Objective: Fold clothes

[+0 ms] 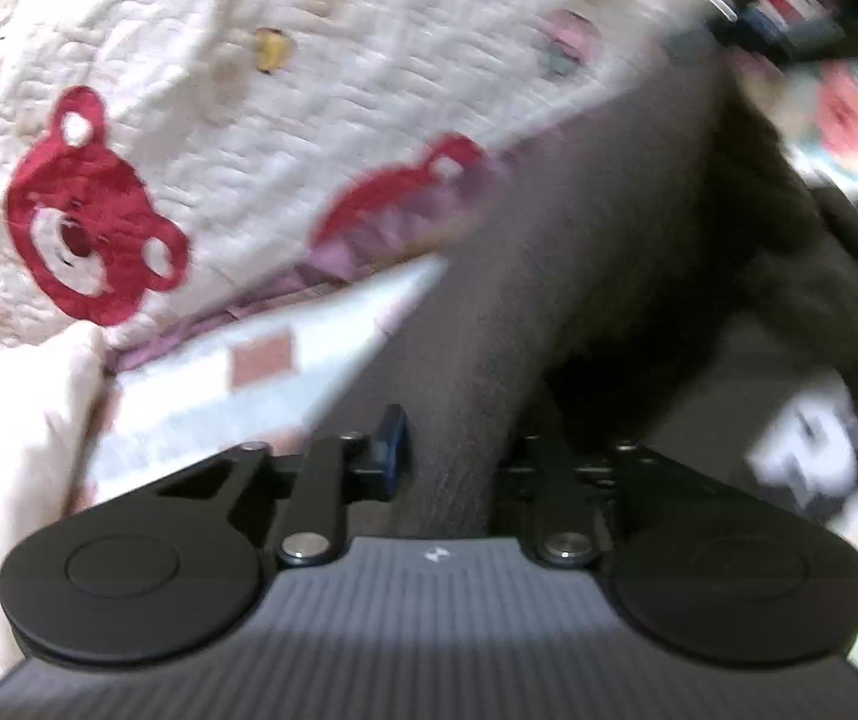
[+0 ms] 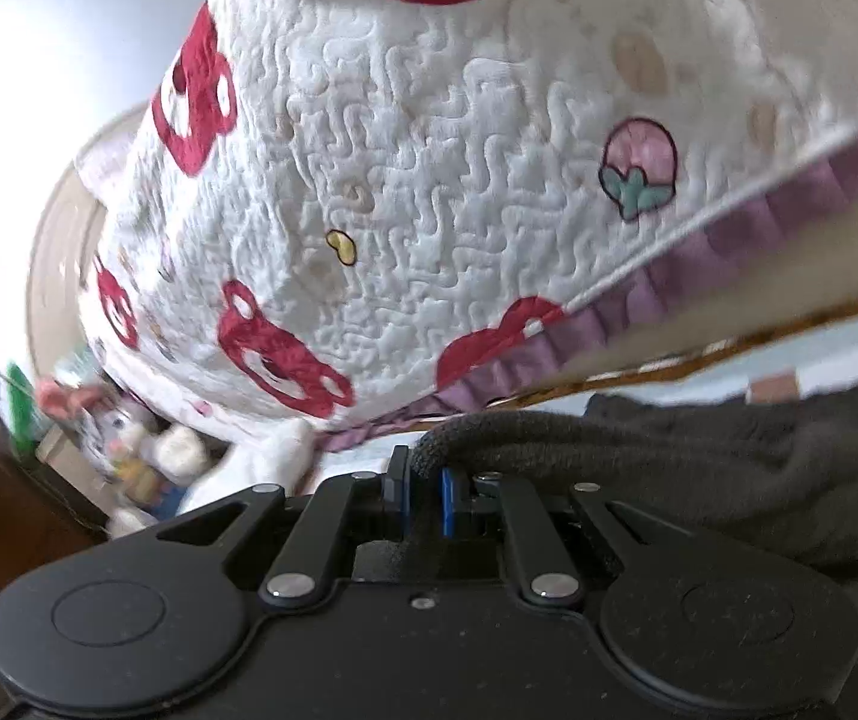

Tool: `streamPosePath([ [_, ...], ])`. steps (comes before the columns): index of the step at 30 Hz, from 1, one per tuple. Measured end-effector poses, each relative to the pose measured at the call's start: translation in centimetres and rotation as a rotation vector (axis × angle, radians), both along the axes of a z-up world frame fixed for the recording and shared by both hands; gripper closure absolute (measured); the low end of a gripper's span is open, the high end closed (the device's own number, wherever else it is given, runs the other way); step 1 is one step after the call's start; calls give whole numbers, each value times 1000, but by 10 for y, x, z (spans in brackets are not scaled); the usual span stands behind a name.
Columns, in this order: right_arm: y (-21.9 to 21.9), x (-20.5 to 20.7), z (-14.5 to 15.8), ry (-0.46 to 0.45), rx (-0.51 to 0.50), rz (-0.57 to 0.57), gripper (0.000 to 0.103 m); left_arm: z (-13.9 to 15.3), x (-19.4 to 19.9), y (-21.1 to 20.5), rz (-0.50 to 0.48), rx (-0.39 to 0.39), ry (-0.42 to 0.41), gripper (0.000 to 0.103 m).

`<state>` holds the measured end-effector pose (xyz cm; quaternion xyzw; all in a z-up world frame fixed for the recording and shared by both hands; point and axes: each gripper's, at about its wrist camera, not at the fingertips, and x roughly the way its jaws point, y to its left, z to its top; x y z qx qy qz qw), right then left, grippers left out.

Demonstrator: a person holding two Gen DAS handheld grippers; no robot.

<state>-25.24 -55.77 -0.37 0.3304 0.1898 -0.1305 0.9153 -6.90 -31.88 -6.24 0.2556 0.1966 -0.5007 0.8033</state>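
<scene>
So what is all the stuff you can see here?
dark grey knit garment: one, draped from the right of both views, white lettering in the left view.
white quilted blanket with red bear prints and purple frill: one, fills the background.
white plush toys: a few, blurred, lower left of right view.
left gripper: black, garment between its fingers, grip unclear.
right gripper: black, shut on the garment's thick edge.

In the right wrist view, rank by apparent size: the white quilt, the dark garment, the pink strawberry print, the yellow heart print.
1. White quilt, fills most of the frame.
2. Dark garment, though it sits near the camera, which enlarges it.
3. Pink strawberry print.
4. Yellow heart print, smallest.
</scene>
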Motion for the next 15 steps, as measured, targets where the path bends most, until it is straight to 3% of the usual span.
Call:
streamPosePath([
  [4, -21, 37, 7, 50, -138, -51, 87, 33, 58, -53, 91, -91, -140, 84],
  [5, -20, 36, 3, 72, -158, -53, 85, 36, 75, -64, 128, -99, -128, 74],
  [6, -17, 32, -3, 97, -174, -50, 84, 38, 93, -75, 171, -99, -99, 52],
  [7, -14, 27, -9, 122, -189, -47, 80, 38, 107, -81, 210, -98, -70, 43],
  [10, -6, 15, -27, 196, -236, -37, 71, 31, 130, -73, 293, -94, -30, 41],
  [13, 2, 3, -45, 271, -283, -27, 71, 17, 137, -49, 339, -69, -3, 33],
  [15, 8, -6, -57, 320, -314, -20, 71, 3, 142, -22, 345, -39, 125, 32],
])
